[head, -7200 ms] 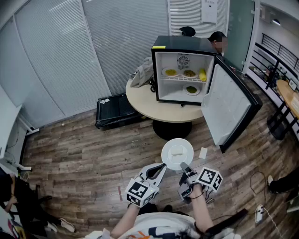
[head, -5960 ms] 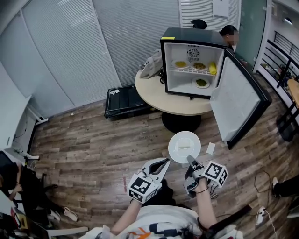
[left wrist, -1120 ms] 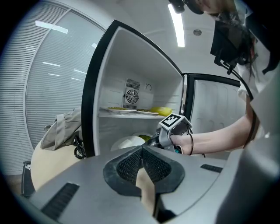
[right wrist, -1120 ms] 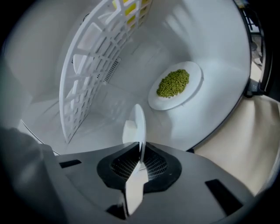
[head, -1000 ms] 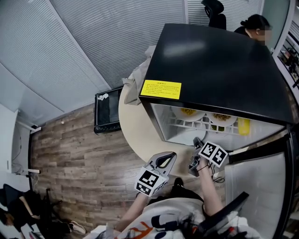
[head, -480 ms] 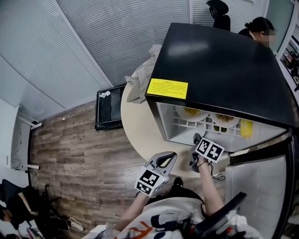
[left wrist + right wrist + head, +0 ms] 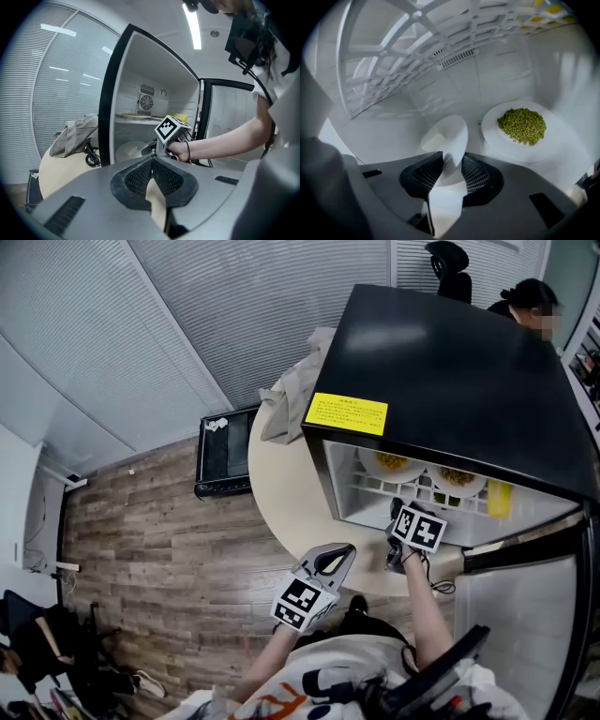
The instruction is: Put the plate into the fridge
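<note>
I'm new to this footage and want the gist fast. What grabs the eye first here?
The black mini fridge with a yellow label stands open on a round beige table. Inside its lower compartment the right gripper, whose jaws have just been opening, straddles a white plate beside a white plate of green peas. The left gripper hovers shut and empty outside.

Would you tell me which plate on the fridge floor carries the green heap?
The right plate; the left plate carries only a pale block.
</note>
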Tool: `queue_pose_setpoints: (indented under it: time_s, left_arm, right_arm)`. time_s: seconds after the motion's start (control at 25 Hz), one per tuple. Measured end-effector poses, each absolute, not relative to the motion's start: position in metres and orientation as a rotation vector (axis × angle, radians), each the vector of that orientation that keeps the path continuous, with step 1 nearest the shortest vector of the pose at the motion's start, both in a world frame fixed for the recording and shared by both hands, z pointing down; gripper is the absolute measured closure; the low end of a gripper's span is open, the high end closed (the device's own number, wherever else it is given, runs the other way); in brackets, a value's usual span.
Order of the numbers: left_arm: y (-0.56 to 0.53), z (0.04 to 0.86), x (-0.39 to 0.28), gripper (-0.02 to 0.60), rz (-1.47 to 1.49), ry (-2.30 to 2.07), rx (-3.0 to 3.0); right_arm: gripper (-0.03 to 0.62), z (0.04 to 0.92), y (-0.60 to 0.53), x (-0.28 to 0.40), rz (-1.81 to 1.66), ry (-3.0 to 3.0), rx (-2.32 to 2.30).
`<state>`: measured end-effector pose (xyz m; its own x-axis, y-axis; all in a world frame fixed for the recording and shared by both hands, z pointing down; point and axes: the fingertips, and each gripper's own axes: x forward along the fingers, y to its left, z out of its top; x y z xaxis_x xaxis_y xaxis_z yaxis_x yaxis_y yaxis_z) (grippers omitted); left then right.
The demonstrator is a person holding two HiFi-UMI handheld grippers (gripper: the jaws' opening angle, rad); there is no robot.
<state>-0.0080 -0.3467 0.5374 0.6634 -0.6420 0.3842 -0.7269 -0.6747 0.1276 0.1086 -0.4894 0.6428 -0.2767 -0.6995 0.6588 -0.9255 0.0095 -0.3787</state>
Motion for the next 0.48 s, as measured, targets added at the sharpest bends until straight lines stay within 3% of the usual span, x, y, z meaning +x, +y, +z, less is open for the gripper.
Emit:
queue_pose_setpoints:
  time_s: [0.32,0.48]
  left_arm:
    - [-0.345,0.537,-0.009,0.571,0.464,-1.092,2.613]
    - [-0.343,0.536,-0.01,0.571,0.468,-1.092,2.616]
  right_arm:
    - [0.381,0.648,-0.489,0.122,0.783,-1.859,1.655]
    - [0.381,0.642,-0.486,0.12,0.722,-1.864,1.641]
